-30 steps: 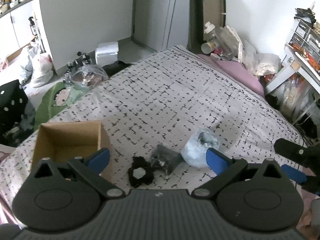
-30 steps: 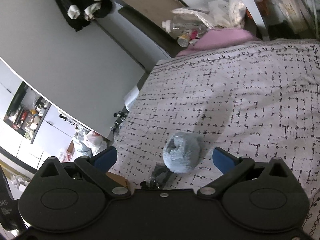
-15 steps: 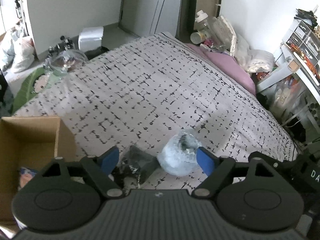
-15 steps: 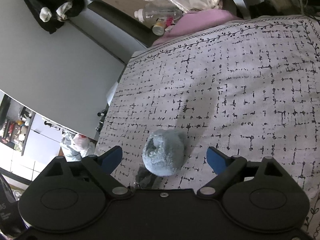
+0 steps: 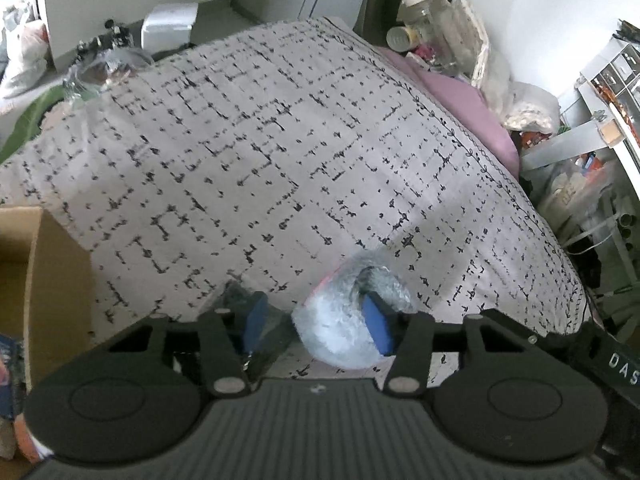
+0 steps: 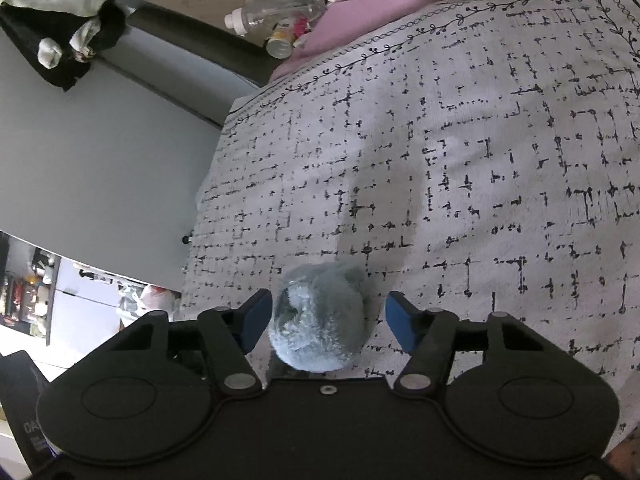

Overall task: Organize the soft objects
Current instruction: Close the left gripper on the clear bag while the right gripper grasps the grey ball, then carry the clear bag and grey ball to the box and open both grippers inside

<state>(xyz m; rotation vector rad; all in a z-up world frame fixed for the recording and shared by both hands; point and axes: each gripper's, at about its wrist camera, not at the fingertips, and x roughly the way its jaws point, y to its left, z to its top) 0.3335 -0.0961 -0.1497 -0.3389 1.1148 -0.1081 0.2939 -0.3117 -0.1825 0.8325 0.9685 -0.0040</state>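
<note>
bed (image 5: 280, 152): patterned cover | box (image 5: 44, 280): at left edge | fluffy ball (image 6: 316, 320): on bed, nearer than a second ago | right claw (image 6: 326, 322): closing around ball, not pinching | left claw (image 5: 316, 324): closing, spread, beside ball; grasp looks imminent

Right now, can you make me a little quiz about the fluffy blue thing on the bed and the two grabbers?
1. True or false: the fluffy blue ball lies between the fingers of the right gripper.
2. What does the ball rest on: A) the cardboard box, B) the patterned bedspread, C) the floor?
3. Which pad of the left gripper is against the ball's fluff, as the left wrist view shows it?

Key
1. True; its jaws are closing, with a gap still on each side.
2. B.
3. The right-hand pad; a dark bundle sits by the other.
</note>
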